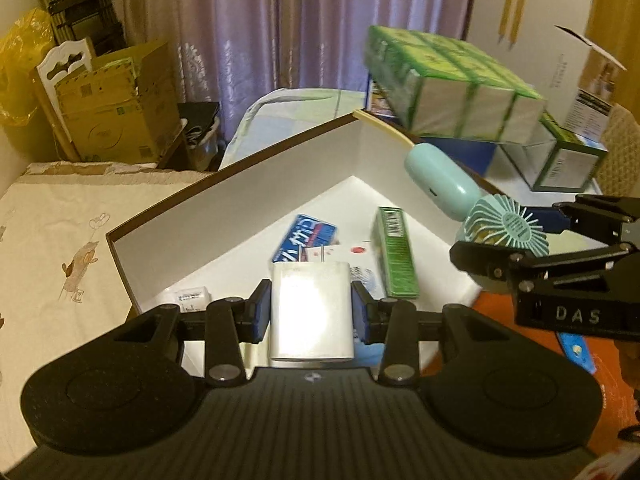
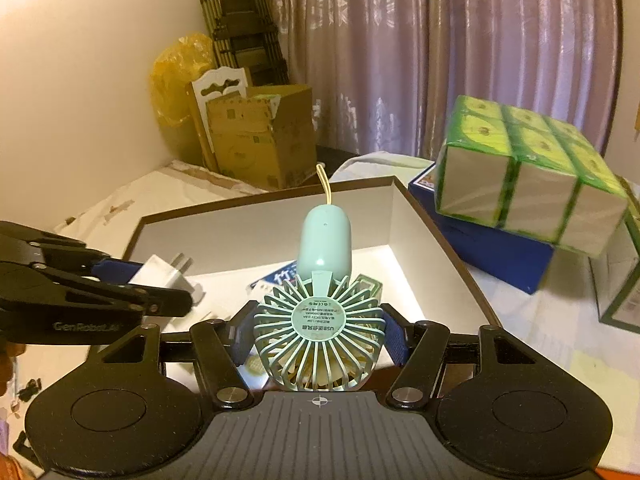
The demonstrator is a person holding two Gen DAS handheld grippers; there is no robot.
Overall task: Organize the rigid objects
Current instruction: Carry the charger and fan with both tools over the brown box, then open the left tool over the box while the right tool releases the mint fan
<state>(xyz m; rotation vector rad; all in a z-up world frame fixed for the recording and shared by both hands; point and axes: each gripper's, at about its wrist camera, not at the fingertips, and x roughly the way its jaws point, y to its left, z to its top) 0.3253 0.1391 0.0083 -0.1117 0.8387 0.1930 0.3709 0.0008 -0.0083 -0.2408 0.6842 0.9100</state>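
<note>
- Two grippers hover above the white box (image 1: 248, 184).
- Left gripper (image 1: 311, 312) clamps a white charger (image 1: 311, 312) over the box's 6 o'clock edge.
- Right gripper (image 2: 318, 332) clamps a mint handheld fan (image 2: 320, 320), handle pointing to 12 o'clock.

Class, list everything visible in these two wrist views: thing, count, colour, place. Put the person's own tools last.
Box: one, white inside, dark rim, open on the table.
Charger: one, white, held over the box.
Fan: one, mint, held over the box, handle pointing away.
Blue carton: one, lying in the box.
Green carton: one, lying in the box.
Tissue pack: one, green, on a blue case right of the box.
Cardboard box: one, brown, by the wall.
Curtain: mauve, behind.
Left gripper: black, shut on the charger.
Right gripper: black, shut on the fan.
</note>
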